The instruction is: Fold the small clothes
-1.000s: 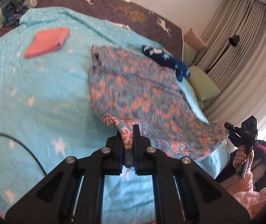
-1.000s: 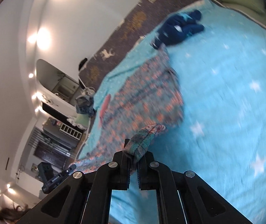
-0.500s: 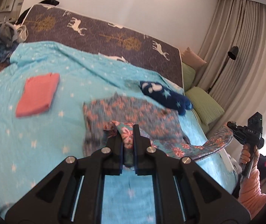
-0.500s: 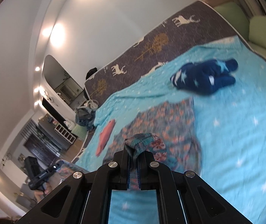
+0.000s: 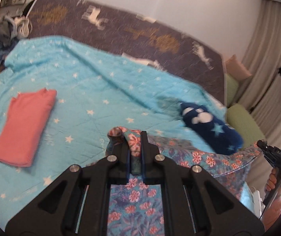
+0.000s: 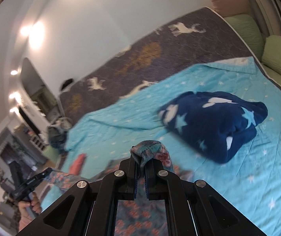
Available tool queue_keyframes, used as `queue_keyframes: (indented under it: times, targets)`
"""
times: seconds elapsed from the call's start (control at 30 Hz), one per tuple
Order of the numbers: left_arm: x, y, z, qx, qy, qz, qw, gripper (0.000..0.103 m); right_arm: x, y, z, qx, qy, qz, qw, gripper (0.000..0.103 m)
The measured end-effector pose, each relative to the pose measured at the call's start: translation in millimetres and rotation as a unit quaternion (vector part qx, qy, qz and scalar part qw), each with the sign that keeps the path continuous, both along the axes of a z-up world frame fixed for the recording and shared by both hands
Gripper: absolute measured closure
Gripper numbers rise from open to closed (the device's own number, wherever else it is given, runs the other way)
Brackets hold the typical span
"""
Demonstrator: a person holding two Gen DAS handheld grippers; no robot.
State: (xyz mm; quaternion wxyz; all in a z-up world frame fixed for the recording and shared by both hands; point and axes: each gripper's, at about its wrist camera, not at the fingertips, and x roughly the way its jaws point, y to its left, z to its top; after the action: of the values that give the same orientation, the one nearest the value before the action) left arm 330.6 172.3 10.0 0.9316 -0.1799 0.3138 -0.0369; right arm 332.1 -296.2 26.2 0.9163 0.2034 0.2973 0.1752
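A floral blue and orange garment point(image 5: 189, 155) hangs stretched between both grippers over the turquoise starred blanket point(image 5: 93, 90). My left gripper point(image 5: 135, 143) is shut on one bunched corner of it. My right gripper point(image 6: 140, 159) is shut on another corner point(image 6: 150, 149); it also shows at the right edge of the left wrist view point(image 5: 274, 153), gripping the cloth's far end. The cloth hangs below both sets of fingers point(image 6: 138, 212). The left gripper shows at the lower left of the right wrist view point(image 6: 32, 182).
A folded coral garment point(image 5: 26, 125) lies on the blanket at left. A dark blue fleece garment with white stars point(image 6: 215, 122) lies at right. A heap of clothes point(image 5: 0, 37) sits at the far left corner. Green pillows point(image 6: 278, 59) and curtains point(image 5: 268, 49) line the right side.
Both grippers carried the garment's corners forward across the bed, folding it over itself. The flat spread cloth is now out of sight beneath the fingers, and the blue fleece garment looms nearer.
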Motion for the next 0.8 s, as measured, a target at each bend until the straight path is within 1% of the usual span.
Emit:
queue_keyframes:
  times: [0.1, 0.23, 0.33, 0.4, 0.43, 0.47, 0.53, 0.6, 0.67, 0.73, 0.8]
  targets:
    - [40, -1, -36, 0.015, 0.042, 0.014, 0.9989, 0.094, 45, 6, -32, -0.018, 0.037, -0.012, 0.999, 0.098]
    - [73, 0, -79, 0.012, 0.092, 0.02, 0.9955, 0.094, 84, 17, -75, -0.051, 0.073, -0.025, 0.996, 0.098]
    - [81, 0, -93, 0.008, 0.102, 0.016, 0.9946, 0.093, 100, 20, -96, -0.063, 0.088, -0.031, 0.994, 0.097]
    - [85, 3, -99, 0.003, 0.108, 0.016, 0.994, 0.093, 108, 23, -105, -0.082, 0.092, -0.036, 0.992, 0.096]
    - [86, 5, -102, -0.002, 0.112, 0.017, 0.9936, 0.092, 111, 24, -108, -0.095, 0.093, -0.038, 0.99, 0.094]
    - [87, 7, -103, -0.006, 0.113, 0.016, 0.9934, 0.092, 115, 26, -111, -0.109, 0.097, -0.036, 0.989, 0.09]
    - [90, 11, -104, -0.019, 0.114, 0.016, 0.9931, 0.091, 118, 28, -115, -0.127, 0.107, -0.032, 0.986, 0.072]
    - [90, 15, -97, -0.031, 0.11, 0.015, 0.9933, 0.09, 117, 27, -113, -0.131, 0.109, -0.023, 0.985, 0.063]
    - [89, 19, -86, -0.048, 0.097, 0.012, 0.9941, 0.089, 113, 24, -104, -0.128, 0.098, -0.022, 0.987, 0.06]
    - [84, 26, -68, -0.086, 0.071, 0.007, 0.9937, 0.081, 106, 18, -87, -0.117, 0.075, -0.028, 0.99, 0.052]
    - [80, 30, -54, -0.105, 0.049, 0.009, 0.9932, 0.077, 96, 11, -68, -0.102, 0.054, -0.036, 0.993, 0.049]
